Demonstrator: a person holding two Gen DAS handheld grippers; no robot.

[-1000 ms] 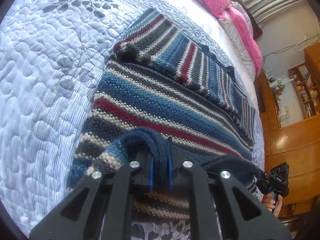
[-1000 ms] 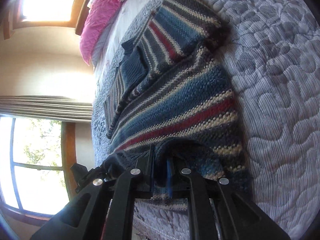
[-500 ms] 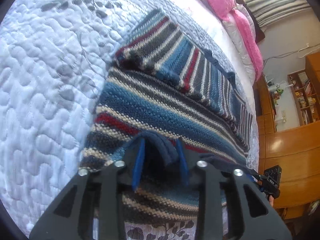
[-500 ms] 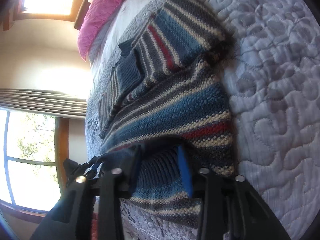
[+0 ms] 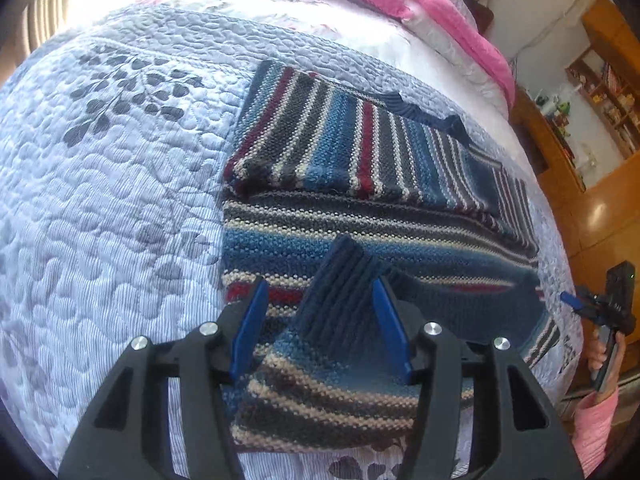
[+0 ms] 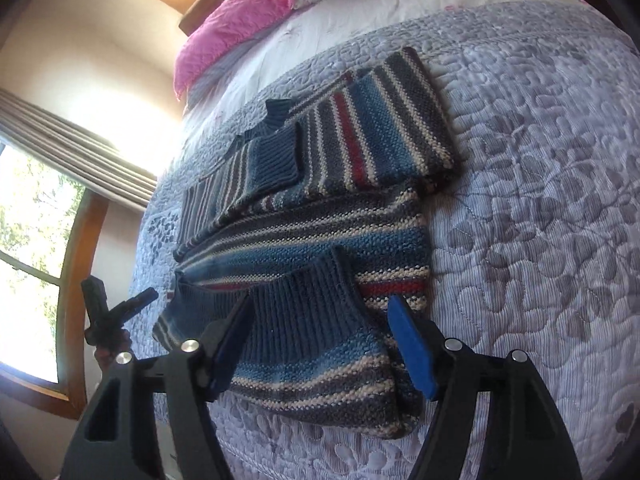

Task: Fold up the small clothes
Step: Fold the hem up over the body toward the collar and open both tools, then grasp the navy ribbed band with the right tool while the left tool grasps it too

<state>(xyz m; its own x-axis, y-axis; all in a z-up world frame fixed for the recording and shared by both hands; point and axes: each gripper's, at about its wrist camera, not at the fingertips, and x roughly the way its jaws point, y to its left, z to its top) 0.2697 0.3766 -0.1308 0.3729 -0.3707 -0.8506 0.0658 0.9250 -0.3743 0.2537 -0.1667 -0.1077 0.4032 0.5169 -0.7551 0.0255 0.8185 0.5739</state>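
Striped blue, grey, cream and red knitted sweater [image 5: 360, 216]: coarse, nubbly wool-like yarn, matt; ribbed dark-blue hem band [image 6: 304, 304] finer, ridged. Pale lavender quilted bedspread [image 5: 112, 208]: stitched cloth, puffy pebble texture, faint sheen, printed grey leaves. Pink crinkled pillow cover [image 6: 236, 20]: soft wrinkled fabric. Left gripper [image 5: 320, 332], right gripper [image 6: 320, 340]: matt black plastic frames, shiny round metal screws, smooth blue pads [image 5: 250, 332]. Orange-brown wooden cabinet [image 5: 600, 216]: glossy varnish. Grey curtain [image 6: 72, 148]: pleated cloth.
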